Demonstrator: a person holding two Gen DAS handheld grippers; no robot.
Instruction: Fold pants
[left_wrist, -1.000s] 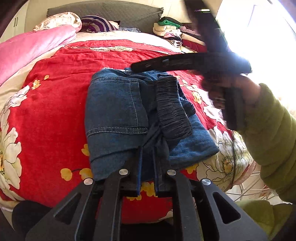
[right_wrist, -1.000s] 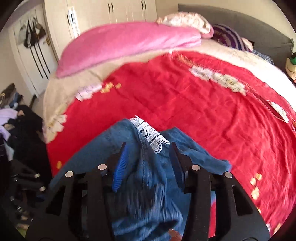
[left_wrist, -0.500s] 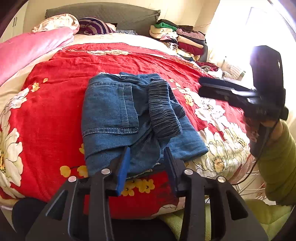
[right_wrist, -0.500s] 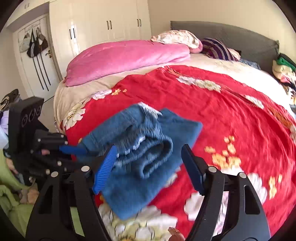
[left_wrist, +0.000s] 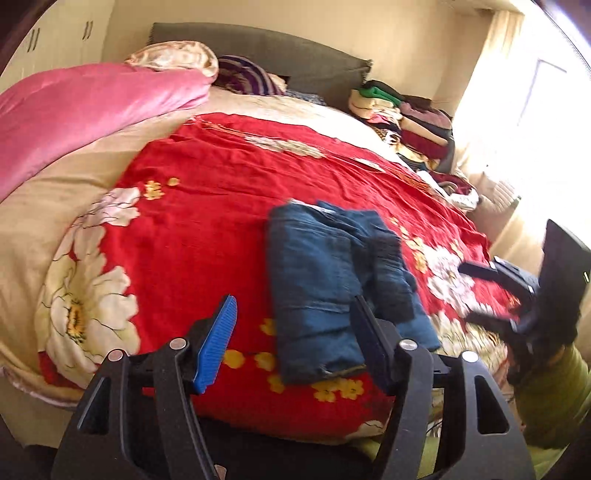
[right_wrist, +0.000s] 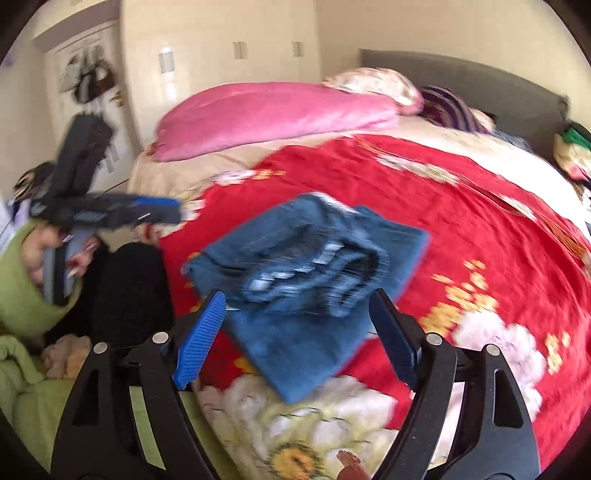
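Observation:
The blue denim pants (left_wrist: 325, 280) lie folded in a compact bundle on the red flowered blanket (left_wrist: 207, 221) near the bed's front edge, dark elastic waistband on top. They also show in the right wrist view (right_wrist: 306, 266), blurred. My left gripper (left_wrist: 295, 339) is open and empty, held back from the bundle's near edge. My right gripper (right_wrist: 295, 332) is open and empty, just short of the bundle. Each gripper shows in the other's view: the right one (left_wrist: 517, 291) at the far right, the left one (right_wrist: 110, 214) at the left.
A pink quilt (left_wrist: 81, 110) and pillows lie at the head of the bed. A stack of folded clothes (left_wrist: 402, 118) stands at the back right. A wardrobe (right_wrist: 221, 74) and a door with hanging bags are at the left. A green-sleeved arm (right_wrist: 33, 295) holds the gripper.
Both grippers let go of the pants, opened wide and pulled back from the bundle. The pants now lie free on the blanket.

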